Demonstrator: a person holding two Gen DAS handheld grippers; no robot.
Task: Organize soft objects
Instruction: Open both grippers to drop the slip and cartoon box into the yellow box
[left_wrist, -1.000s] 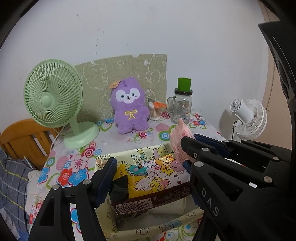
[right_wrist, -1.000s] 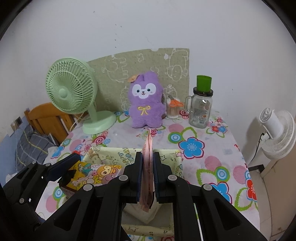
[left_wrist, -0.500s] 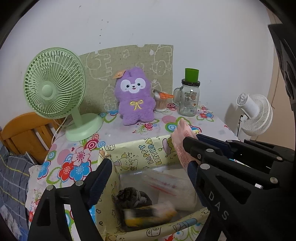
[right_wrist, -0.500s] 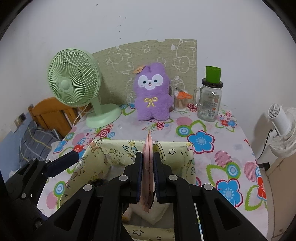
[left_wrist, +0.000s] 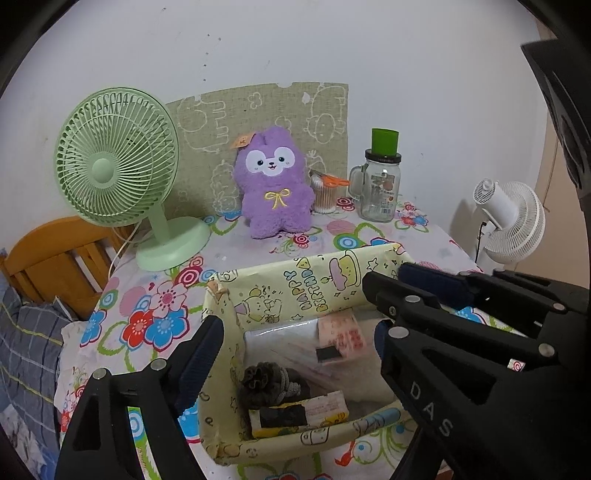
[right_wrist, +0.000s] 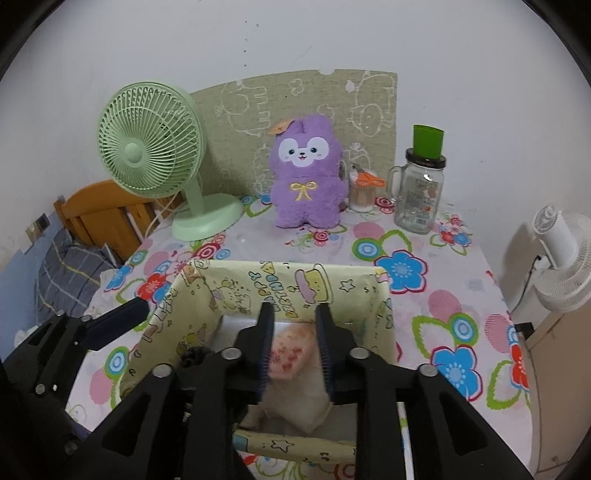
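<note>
A yellow cartoon-print box (left_wrist: 295, 273) (right_wrist: 258, 266) stands on the flowered table. Inside lie a pink packet (left_wrist: 340, 332), a dark fuzzy bundle (left_wrist: 269, 384), a yellow cartoon pack (left_wrist: 299, 410) and a clear white bag (left_wrist: 277, 336). My left gripper (left_wrist: 299, 328) hangs open over the box's near-left side with nothing between its fingers. My right gripper (right_wrist: 294, 314) is over the box and its jaws are opening. The pink packet (right_wrist: 291, 354) shows blurred below and between them, free of the pads. A purple plush (left_wrist: 275, 184) (right_wrist: 304, 173) sits upright at the back.
A green desk fan (left_wrist: 118, 158) stands back left. A glass jar with a green lid (left_wrist: 380, 184) and a cup of swabs with orange scissors (left_wrist: 327, 192) are back right. A white fan (left_wrist: 509, 221) stands beyond the table's right edge, wooden furniture (left_wrist: 48, 258) to the left.
The left gripper let go of the cartoon pack, which now lies in the box. The right jaws, shut on the pink packet before, have parted and the packet has dropped into the box.
</note>
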